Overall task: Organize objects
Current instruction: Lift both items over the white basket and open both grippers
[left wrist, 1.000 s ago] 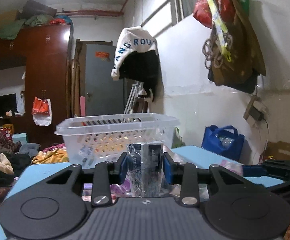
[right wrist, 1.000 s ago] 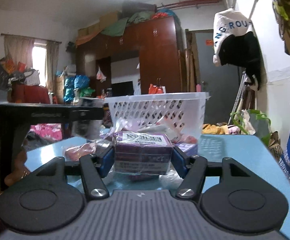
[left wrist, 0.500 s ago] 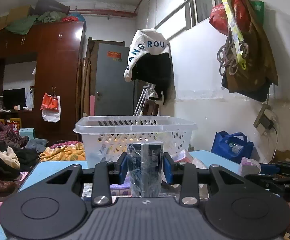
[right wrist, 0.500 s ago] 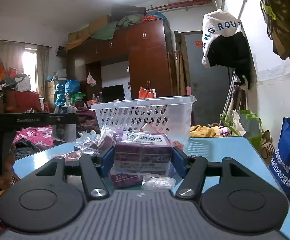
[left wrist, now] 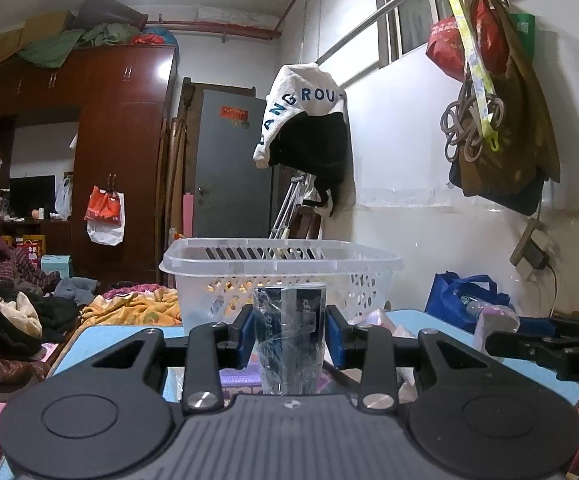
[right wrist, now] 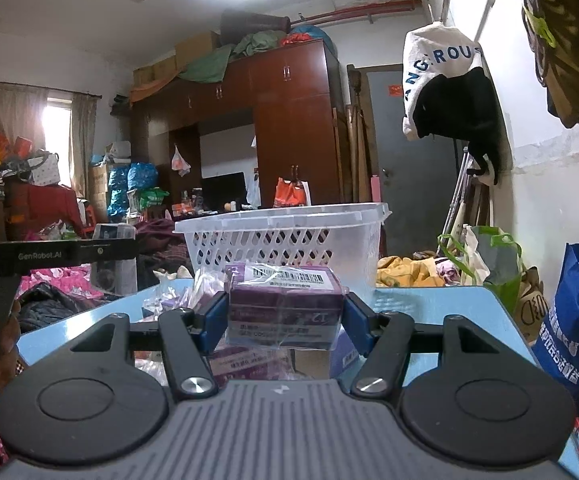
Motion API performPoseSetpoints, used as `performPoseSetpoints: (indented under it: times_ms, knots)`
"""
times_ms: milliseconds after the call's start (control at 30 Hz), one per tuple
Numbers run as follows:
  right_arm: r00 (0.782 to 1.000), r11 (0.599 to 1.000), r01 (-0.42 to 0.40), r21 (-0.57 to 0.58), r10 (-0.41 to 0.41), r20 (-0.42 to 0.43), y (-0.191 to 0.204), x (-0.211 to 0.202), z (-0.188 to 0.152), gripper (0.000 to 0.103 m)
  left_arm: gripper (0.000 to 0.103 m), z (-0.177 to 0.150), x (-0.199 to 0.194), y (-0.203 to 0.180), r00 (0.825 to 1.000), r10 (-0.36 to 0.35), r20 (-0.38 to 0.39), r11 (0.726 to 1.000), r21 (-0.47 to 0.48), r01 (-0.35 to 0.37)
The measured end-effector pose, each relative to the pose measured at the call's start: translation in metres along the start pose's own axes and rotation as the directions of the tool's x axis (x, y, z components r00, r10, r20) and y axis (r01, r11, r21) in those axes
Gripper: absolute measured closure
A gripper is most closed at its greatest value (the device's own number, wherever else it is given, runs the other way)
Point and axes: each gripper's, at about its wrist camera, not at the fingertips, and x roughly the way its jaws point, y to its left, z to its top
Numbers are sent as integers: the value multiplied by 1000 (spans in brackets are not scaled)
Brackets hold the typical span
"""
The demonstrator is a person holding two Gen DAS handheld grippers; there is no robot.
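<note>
Above the blue counter point(right wrist: 441, 304) we carry w/ both: left claw point(left wrist: 289, 334) clamped on a dark wrapped pack point(left wrist: 289, 340), right claw point(right wrist: 285, 316) clamped on a purple box point(right wrist: 285, 304). Basket point(left wrist: 281, 264) just ahead; next, probably lift over rim & release.

translucent plastic basket point(left wrist: 281, 264) (perforated), glossy film-wrapped box point(right wrist: 285, 300)
</note>
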Motion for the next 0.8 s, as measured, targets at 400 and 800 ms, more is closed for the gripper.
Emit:
performPoseSetpoints:
  times_ms: [400,800]
  knots:
    - [996,997,35,-73,-28,86,11,60,78,39,63,79,68,-4,1000,12,-11,1000,14,-12]
    - [992,991,109,-73,-113,-62,-7,163,96,20,17,102,185,28,977,129,-172,992,13,-128]
